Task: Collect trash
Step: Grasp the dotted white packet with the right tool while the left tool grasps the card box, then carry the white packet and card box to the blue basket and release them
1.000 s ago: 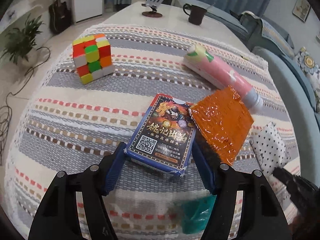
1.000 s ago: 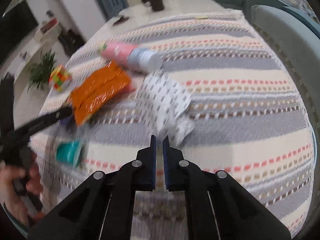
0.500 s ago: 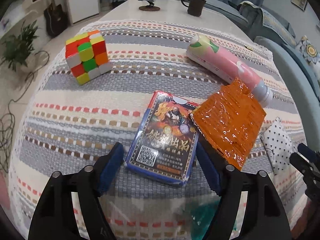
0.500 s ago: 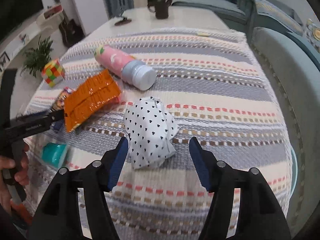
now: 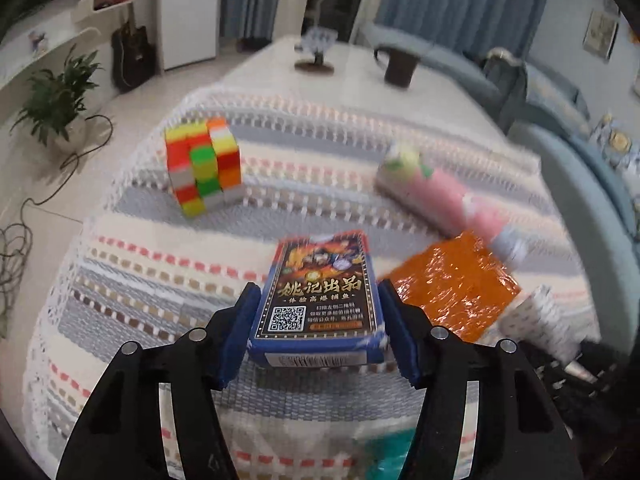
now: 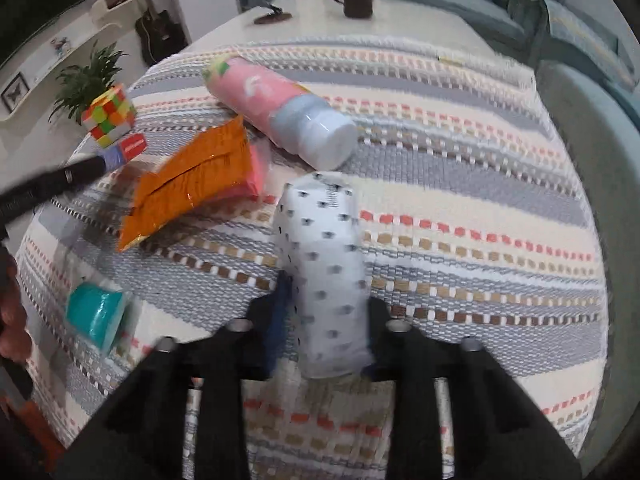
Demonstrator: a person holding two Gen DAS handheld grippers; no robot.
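Left gripper: closed on card box. Right gripper: clamps spotted wrapper. Remaining ahead on tabletop: orange packet, pink bottle. Nothing binned yet.

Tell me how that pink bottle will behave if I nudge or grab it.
The pink bottle lies on its side on the striped cloth, so a sideways nudge would probably roll it. Its round, smooth-looking body may slip between flat pads unless gripped across the middle. It looks rigid; its weight can't be judged.
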